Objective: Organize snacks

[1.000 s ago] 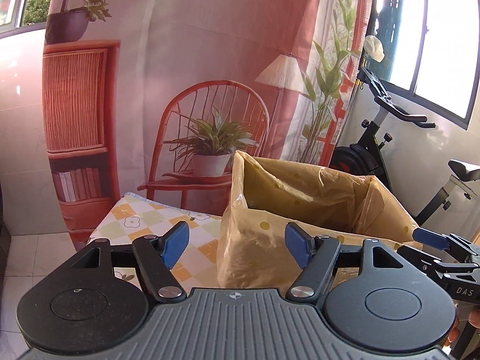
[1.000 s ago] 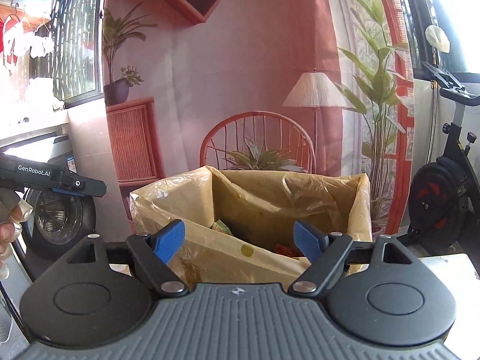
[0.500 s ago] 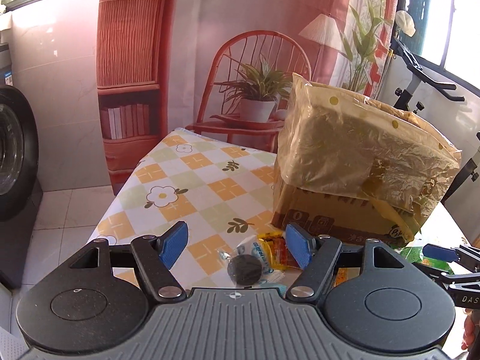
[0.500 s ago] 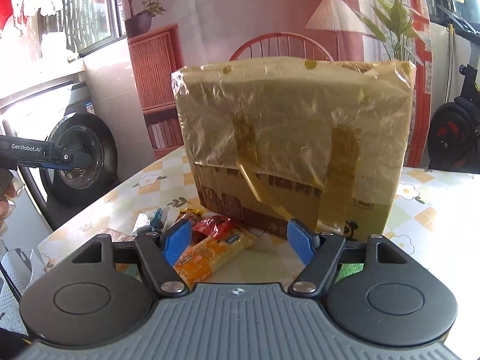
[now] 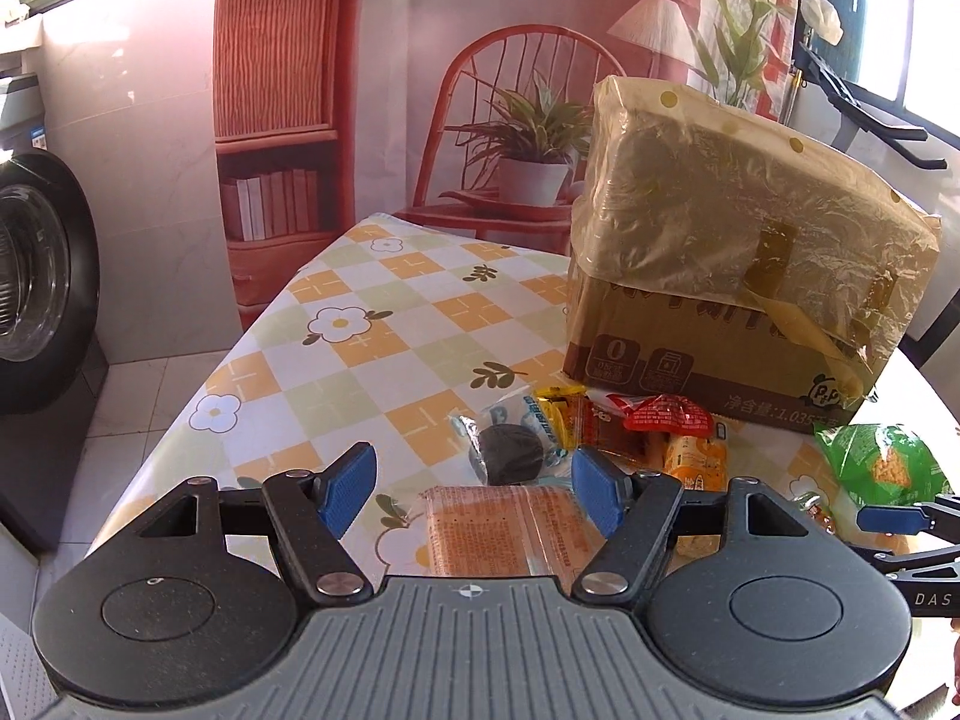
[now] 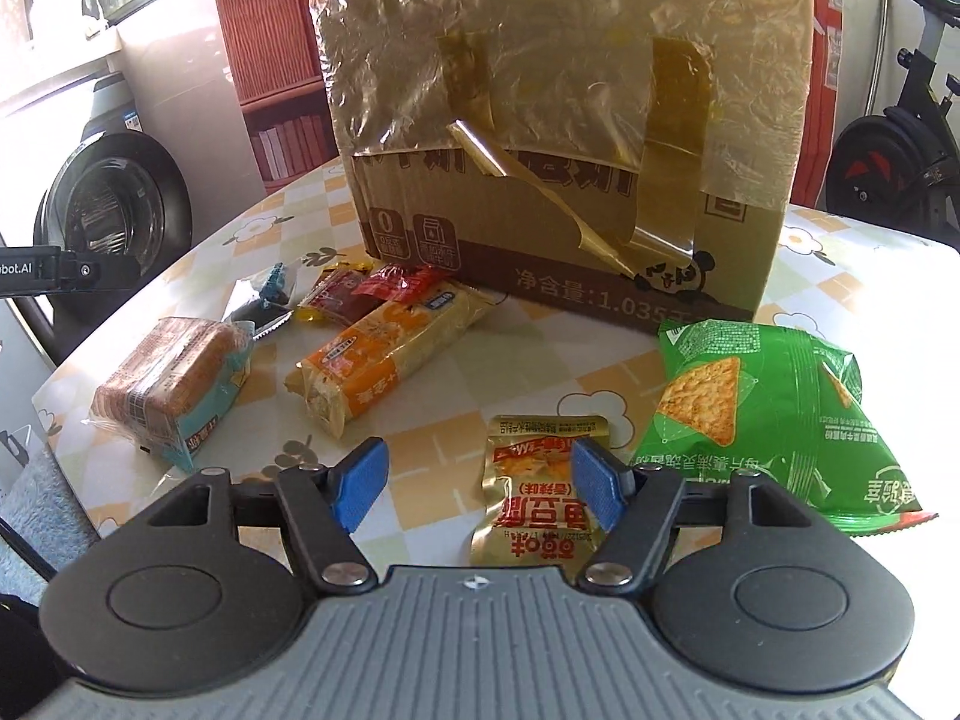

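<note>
A cardboard box lined with a yellow plastic bag (image 5: 738, 276) (image 6: 564, 138) stands on the checked table. Snacks lie in front of it: a green chip bag (image 6: 762, 414) (image 5: 882, 462), a gold pouch (image 6: 534, 480), an orange bar (image 6: 384, 360) (image 5: 696, 456), a red packet (image 6: 396, 285) (image 5: 666, 417), a clear-wrapped brown cake pack (image 6: 168, 390) (image 5: 510, 525) and a dark round cookie pack (image 5: 510, 450). My left gripper (image 5: 474, 489) is open and empty above the cake pack. My right gripper (image 6: 477, 483) is open and empty over the gold pouch.
The checked tablecloth (image 5: 360, 360) ends at a left edge with tiled floor below. A washing machine (image 5: 42, 276) (image 6: 114, 204) stands left. An exercise bike (image 6: 900, 138) stands behind right. A printed backdrop hangs behind the table.
Both grippers have dropped from above the box opening to table level in front of the box. The snacks on the table have come into view. Both stay open.
</note>
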